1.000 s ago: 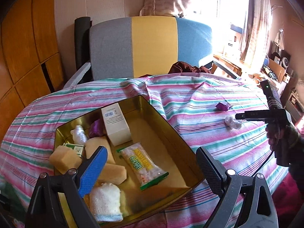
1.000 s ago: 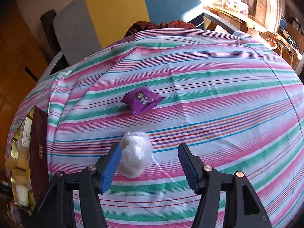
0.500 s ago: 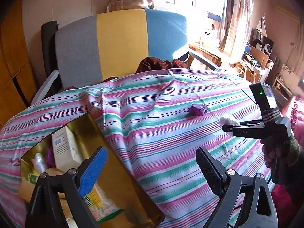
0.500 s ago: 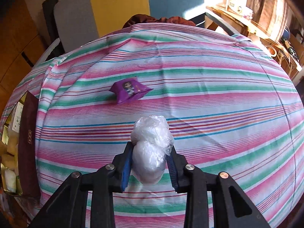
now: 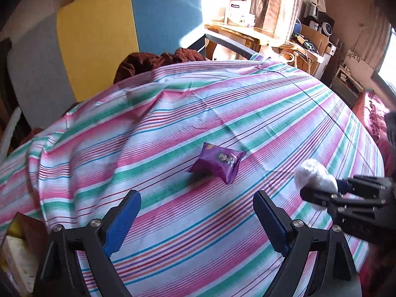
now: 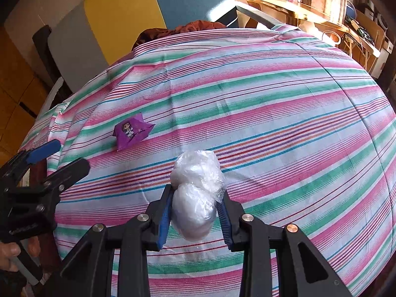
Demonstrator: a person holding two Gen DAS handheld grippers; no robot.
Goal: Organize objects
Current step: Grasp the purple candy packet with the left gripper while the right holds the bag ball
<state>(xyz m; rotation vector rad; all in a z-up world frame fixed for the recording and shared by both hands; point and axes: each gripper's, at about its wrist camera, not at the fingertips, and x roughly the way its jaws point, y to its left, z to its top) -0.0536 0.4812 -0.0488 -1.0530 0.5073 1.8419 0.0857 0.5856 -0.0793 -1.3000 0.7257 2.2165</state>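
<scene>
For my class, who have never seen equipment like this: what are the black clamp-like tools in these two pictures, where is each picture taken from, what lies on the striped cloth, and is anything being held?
There is no robot here. A person holds a hand-operated two-finger gripper in each hand, and a wide-angle camera on each gripper looks forward along its fingers. One picture comes from the left gripper, the other from the right gripper. On the striped tablecloth lies a small purple snack packet, untouched. The left gripper is open, with nothing between its fingers, and points toward that packet. The right gripper is shut on a white bundle wrapped in clear plastic. Beyond the table stands a grey, yellow and blue chair.
</scene>
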